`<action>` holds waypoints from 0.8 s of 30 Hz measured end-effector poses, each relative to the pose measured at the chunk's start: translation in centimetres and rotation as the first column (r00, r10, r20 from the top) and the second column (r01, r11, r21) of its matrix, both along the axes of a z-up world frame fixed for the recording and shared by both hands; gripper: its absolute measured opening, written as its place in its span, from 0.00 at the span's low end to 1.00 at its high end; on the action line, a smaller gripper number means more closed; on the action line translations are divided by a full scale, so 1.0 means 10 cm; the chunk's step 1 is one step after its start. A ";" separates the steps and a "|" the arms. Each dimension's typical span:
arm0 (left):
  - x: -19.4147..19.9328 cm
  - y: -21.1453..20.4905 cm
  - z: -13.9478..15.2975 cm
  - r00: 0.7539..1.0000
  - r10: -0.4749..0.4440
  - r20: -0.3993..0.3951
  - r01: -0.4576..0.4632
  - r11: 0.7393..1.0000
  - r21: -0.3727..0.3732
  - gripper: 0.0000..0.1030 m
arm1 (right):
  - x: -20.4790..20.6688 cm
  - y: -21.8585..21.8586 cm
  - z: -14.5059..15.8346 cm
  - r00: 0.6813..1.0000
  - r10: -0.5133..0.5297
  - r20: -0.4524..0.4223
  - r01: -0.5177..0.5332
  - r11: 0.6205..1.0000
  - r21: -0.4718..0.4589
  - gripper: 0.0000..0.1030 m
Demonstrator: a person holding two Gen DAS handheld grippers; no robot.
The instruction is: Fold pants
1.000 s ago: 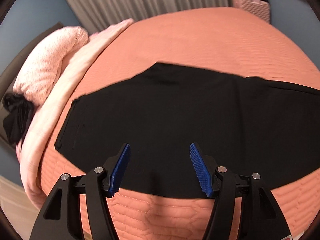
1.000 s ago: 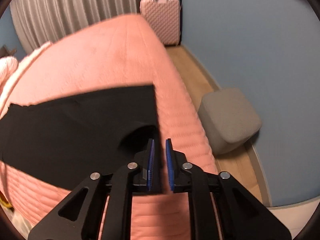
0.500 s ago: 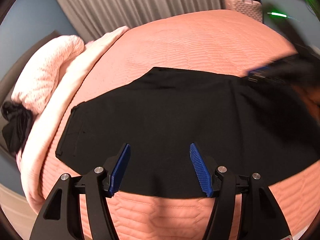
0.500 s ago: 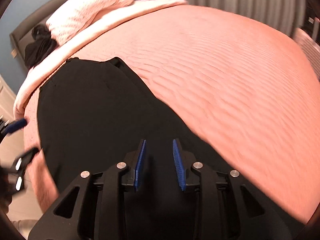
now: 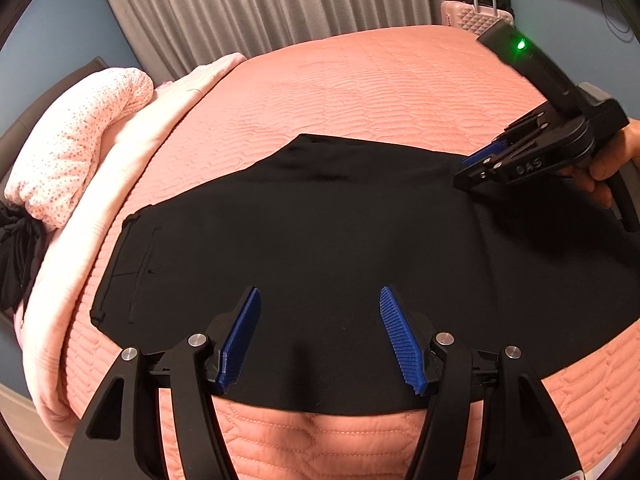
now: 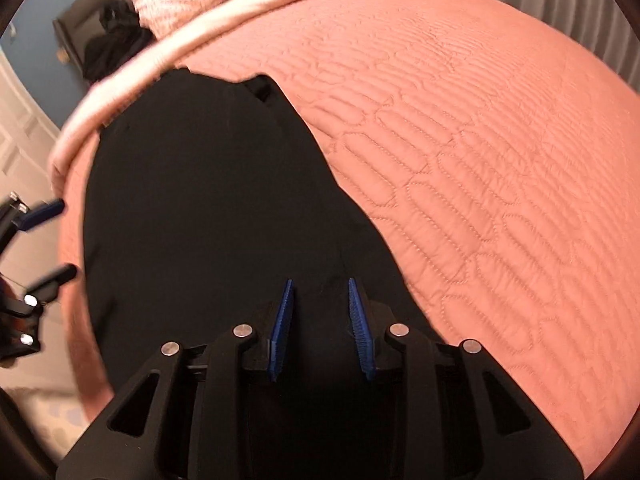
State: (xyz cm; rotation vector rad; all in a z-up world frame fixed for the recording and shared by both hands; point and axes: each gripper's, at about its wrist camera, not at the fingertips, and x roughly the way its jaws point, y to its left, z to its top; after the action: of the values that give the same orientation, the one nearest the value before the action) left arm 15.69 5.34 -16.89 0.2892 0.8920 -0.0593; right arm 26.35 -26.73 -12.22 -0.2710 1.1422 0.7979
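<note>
Black pants [image 5: 340, 248] lie flat on a salmon quilted bed [image 5: 380, 92], waistband to the left. My left gripper [image 5: 320, 296] is open and empty, hovering over the near edge of the pants. My right gripper [image 5: 466, 174] shows at the right of the left wrist view, over the far right part of the pants. In the right wrist view the right gripper [image 6: 320, 284] is open with a narrow gap, low over the black pants [image 6: 208, 220], holding nothing. The left gripper [image 6: 60, 236] shows at that view's left edge.
A pink speckled blanket [image 5: 76, 148] and a pale pink sheet [image 5: 120, 176] are piled at the bed's left end. A dark garment [image 5: 16, 252] lies beyond it. A pink suitcase [image 5: 476, 16] stands by the grey curtain [image 5: 260, 0].
The right gripper swung from the bed's right end, let go of the pants leg it held and opened slightly; it now hovers over the pants. The left gripper stayed open in place.
</note>
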 end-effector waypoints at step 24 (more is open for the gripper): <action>0.98 0.19 -0.25 0.998 -0.022 0.059 0.011 0.984 0.180 0.67 | -0.90 -0.87 0.50 0.946 -0.277 0.166 0.261 0.959 0.108 0.27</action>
State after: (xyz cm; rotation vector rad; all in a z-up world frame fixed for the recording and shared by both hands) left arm 25.48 7.28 -19.35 0.4643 0.8357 0.0147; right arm 17.39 -35.46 -7.23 -0.1098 0.9478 0.5652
